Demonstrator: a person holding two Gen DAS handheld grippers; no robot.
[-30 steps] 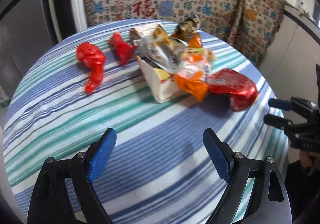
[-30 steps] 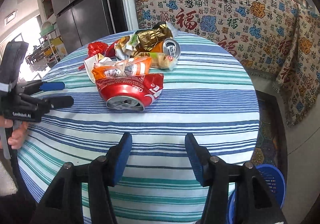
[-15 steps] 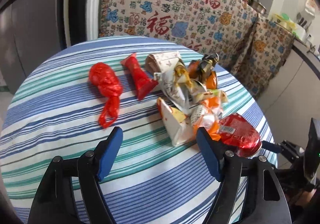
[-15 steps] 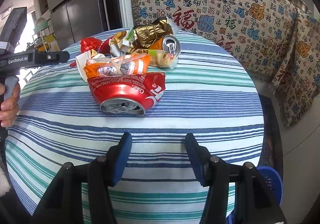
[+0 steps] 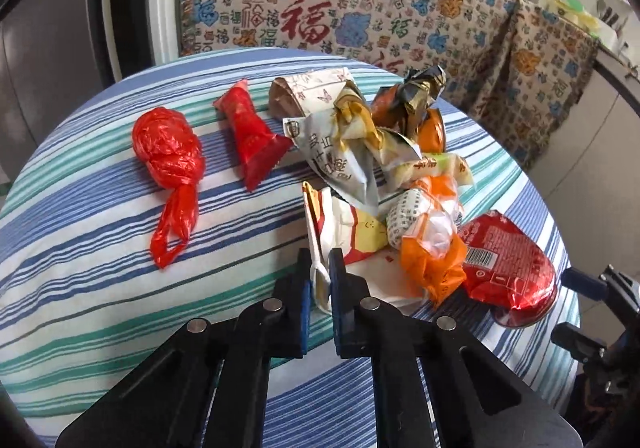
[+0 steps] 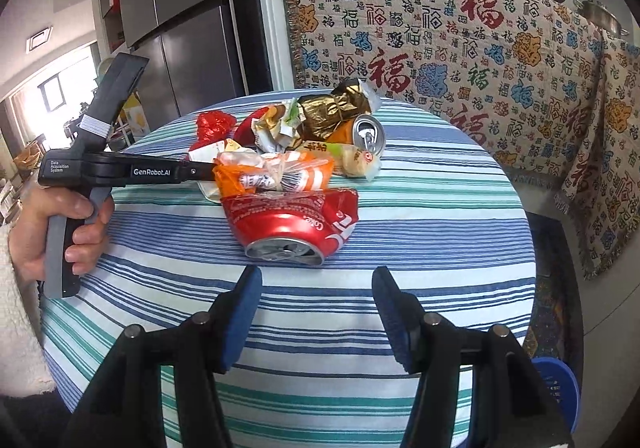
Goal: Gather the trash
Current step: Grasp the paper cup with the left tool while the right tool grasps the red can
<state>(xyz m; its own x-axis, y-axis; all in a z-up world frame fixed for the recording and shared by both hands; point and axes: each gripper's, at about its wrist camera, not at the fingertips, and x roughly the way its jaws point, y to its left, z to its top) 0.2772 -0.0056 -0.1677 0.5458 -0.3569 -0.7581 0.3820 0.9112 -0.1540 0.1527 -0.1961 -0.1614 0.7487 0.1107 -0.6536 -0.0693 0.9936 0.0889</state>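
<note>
A heap of trash lies on a round striped table [image 5: 100, 248]. My left gripper [image 5: 319, 280] is shut on the near edge of a white paper carton [image 5: 340, 232] at the front of the heap. Behind it are an orange wrapper [image 5: 432, 260], a crushed red cola can [image 5: 508, 260], a red plastic bag [image 5: 168, 151] and a red wrapper [image 5: 252, 131]. In the right wrist view my right gripper [image 6: 316, 312] is open and empty, just short of the crushed cola can [image 6: 292, 224]. The left gripper's body [image 6: 120, 171] reaches into the heap from the left.
A patterned cloth [image 6: 460, 47] hangs behind the table. A blue bin [image 6: 560, 388] sits on the floor at the table's right. An upright orange can [image 6: 364, 131] and gold foil [image 6: 332, 107] lie at the back of the heap. A fridge [image 6: 180, 27] stands far left.
My left gripper moved forward to the heap and shut on the white carton's edge. My right gripper drew closer to the crushed cola can and stayed open.
</note>
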